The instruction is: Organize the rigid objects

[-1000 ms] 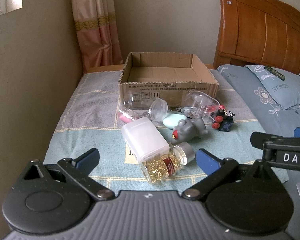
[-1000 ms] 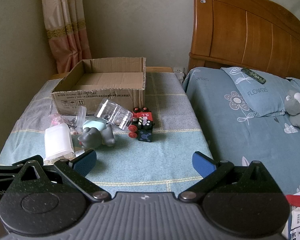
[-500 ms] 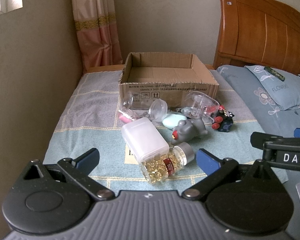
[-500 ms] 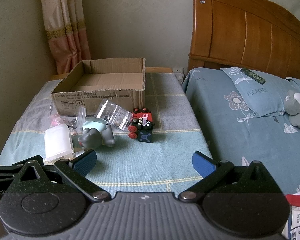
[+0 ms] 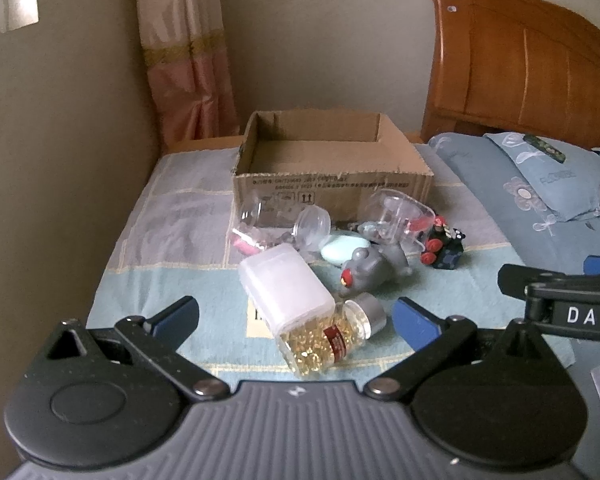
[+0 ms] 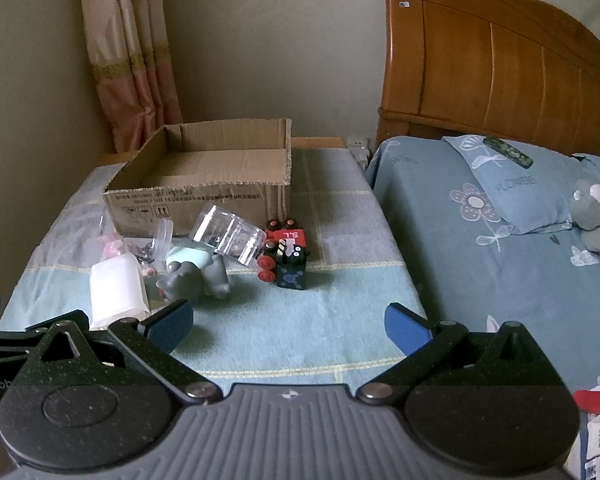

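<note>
An open cardboard box (image 5: 332, 188) (image 6: 204, 196) sits at the back of the cloth-covered table. In front of it lies a heap: a white plastic box (image 5: 286, 288) (image 6: 118, 292), a capsule bottle (image 5: 332, 340), a grey toy animal (image 5: 372, 268) (image 6: 198, 280), a mint oval case (image 5: 344, 246), clear plastic jars (image 5: 396, 216) (image 6: 230, 236), and a black-and-red toy train (image 5: 444, 242) (image 6: 286, 256). My left gripper (image 5: 296, 316) is open and empty, just short of the bottle. My right gripper (image 6: 288, 326) is open and empty, nearer than the train.
A bed with blue bedding (image 6: 500, 260) and a wooden headboard (image 6: 500, 64) lies to the right. A wall (image 5: 60, 160) and a curtain (image 5: 184, 60) stand left of the table. A plush toy (image 6: 596, 216) lies on the pillow.
Both grippers have edged slightly forward toward the heap. Nothing on the table has moved.
</note>
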`<state>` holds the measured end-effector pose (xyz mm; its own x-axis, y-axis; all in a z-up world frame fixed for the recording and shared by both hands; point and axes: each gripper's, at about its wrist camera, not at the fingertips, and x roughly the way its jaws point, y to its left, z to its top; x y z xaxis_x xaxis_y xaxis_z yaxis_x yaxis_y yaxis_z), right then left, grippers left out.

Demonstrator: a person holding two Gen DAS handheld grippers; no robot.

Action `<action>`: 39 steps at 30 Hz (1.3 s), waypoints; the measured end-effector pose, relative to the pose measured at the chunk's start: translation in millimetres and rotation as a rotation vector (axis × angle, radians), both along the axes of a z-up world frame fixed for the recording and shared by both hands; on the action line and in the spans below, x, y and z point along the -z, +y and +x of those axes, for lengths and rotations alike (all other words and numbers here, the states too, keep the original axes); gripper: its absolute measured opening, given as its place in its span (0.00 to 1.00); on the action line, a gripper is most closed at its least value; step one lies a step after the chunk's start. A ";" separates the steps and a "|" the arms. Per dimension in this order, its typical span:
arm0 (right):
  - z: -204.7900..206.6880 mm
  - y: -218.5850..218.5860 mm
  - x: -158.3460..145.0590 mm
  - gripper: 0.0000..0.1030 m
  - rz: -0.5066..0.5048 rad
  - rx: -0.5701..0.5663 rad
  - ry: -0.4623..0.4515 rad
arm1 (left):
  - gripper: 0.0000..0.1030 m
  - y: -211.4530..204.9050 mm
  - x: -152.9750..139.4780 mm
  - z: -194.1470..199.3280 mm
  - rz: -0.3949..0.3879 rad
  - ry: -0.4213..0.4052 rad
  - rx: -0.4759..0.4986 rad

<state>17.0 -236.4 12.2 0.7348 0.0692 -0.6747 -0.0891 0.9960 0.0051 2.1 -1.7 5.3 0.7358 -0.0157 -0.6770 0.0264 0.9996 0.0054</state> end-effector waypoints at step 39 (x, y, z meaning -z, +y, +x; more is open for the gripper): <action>50.2 10.5 73.9 1.00 0.086 -0.499 0.100 | 0.99 60.7 68.3 79.7 0.032 0.081 0.439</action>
<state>67.2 -225.9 -61.7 0.5307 0.4530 -0.7163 -0.5482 0.8281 0.1175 81.8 59.0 -63.0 0.6087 -0.2929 -0.7374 0.4498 0.8930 0.0166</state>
